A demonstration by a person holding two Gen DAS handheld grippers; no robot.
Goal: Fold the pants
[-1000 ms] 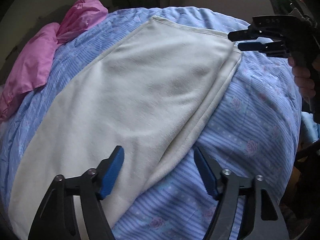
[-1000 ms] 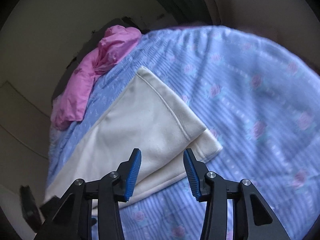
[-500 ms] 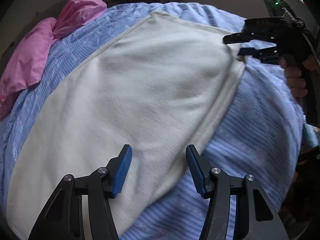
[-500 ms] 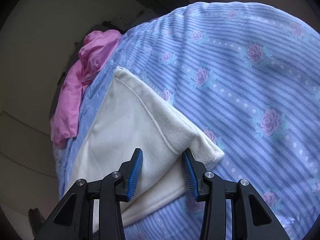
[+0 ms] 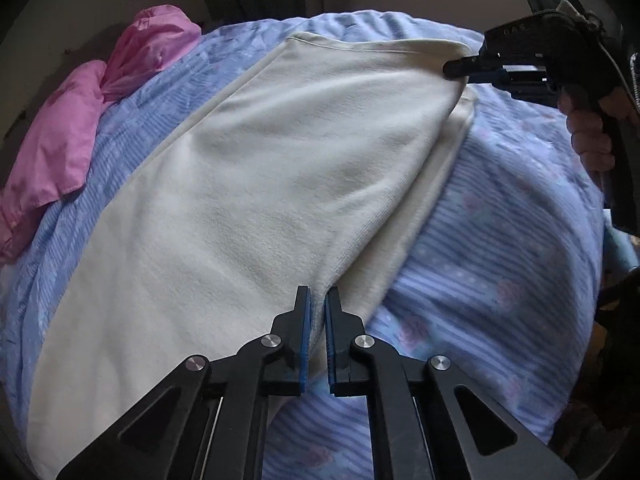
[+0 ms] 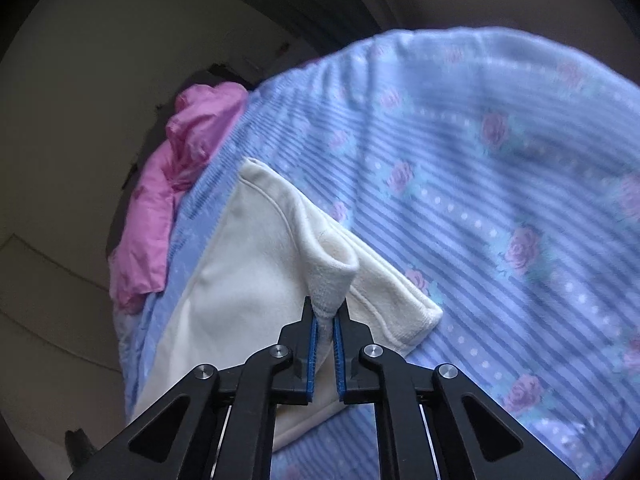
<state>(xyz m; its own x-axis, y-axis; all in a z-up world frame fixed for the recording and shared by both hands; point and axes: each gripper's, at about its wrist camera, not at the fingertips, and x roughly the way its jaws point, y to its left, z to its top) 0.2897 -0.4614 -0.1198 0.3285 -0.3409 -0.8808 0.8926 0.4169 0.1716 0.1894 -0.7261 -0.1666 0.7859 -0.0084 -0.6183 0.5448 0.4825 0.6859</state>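
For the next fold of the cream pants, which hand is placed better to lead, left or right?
Probably right. The right tongs already pinch a raised corner of the cream pants, free to carry over. The left tongs clamp a flat side edge.

The cream pants are running off the left wrist view's bottom-left edge. The pink garment is getting cut by its left edge. The bedspread's rose print is blurring in the right wrist view.
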